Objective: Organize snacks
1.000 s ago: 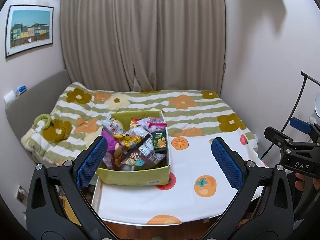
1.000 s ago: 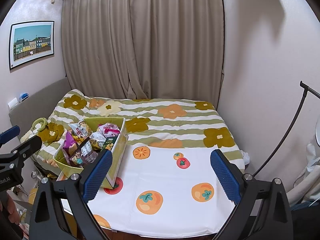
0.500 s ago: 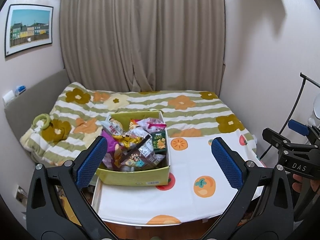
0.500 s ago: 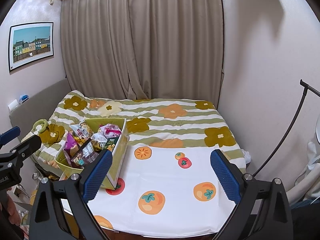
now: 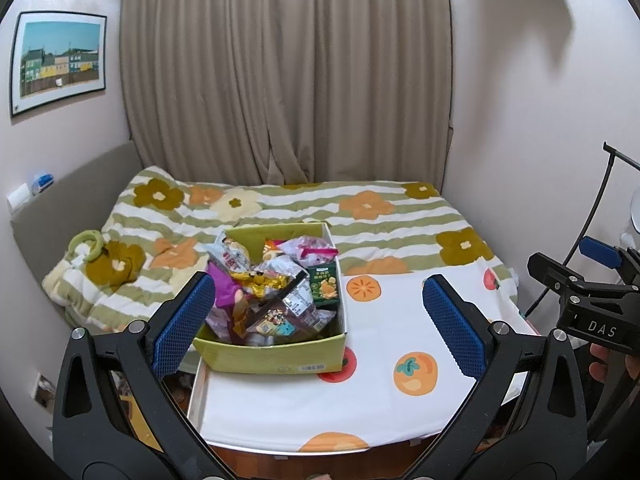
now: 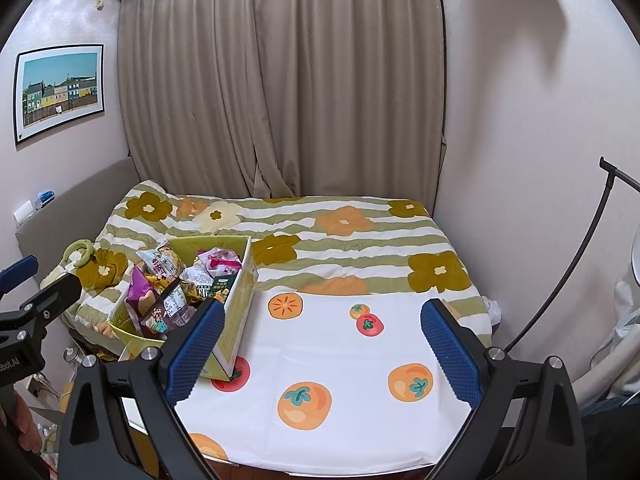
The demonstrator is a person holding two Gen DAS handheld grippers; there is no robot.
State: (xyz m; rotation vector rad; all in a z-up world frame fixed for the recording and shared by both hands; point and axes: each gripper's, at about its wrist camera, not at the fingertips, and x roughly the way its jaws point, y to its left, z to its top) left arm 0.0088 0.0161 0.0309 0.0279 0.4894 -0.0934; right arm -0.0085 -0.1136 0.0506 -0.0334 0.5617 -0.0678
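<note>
Left wrist view: we see our left gripper (image 5: 318, 312) held up in front of the bed, its two blue pads far apart with nothing between them.
Right wrist view: our right gripper (image 6: 320, 350) is the same, spread wide and holding nothing.
Snacks: a heap of snack bags (image 5: 272, 292) sits in the green box (image 5: 276, 356). We see a purple bag (image 6: 140, 294), a dark brown bag (image 5: 286, 312) and a small green packet (image 5: 325, 289) standing by the right wall of the box.
Box: it rests on the white cloth with orange fruits (image 5: 400, 320), at its left side, with the striped flower blanket (image 5: 360, 216) behind it.
Cloth: the rest of the cloth is bare, with no snack lying on it.
Where we are: we cannot tell. The bags may be waiting to be taken out and sorted, or they may be gathered in already.
Doing it well: if we reach in, we keep the pads wide until one bag is between them. We pick a bag on top, like the dark brown one, so the heap does not spill.
Careful grip: bags are soft and puffy, so we squeeze gently, near an edge.
Watch out: the box walls are thin card and may slide on the smooth cloth if we bump them.
</note>
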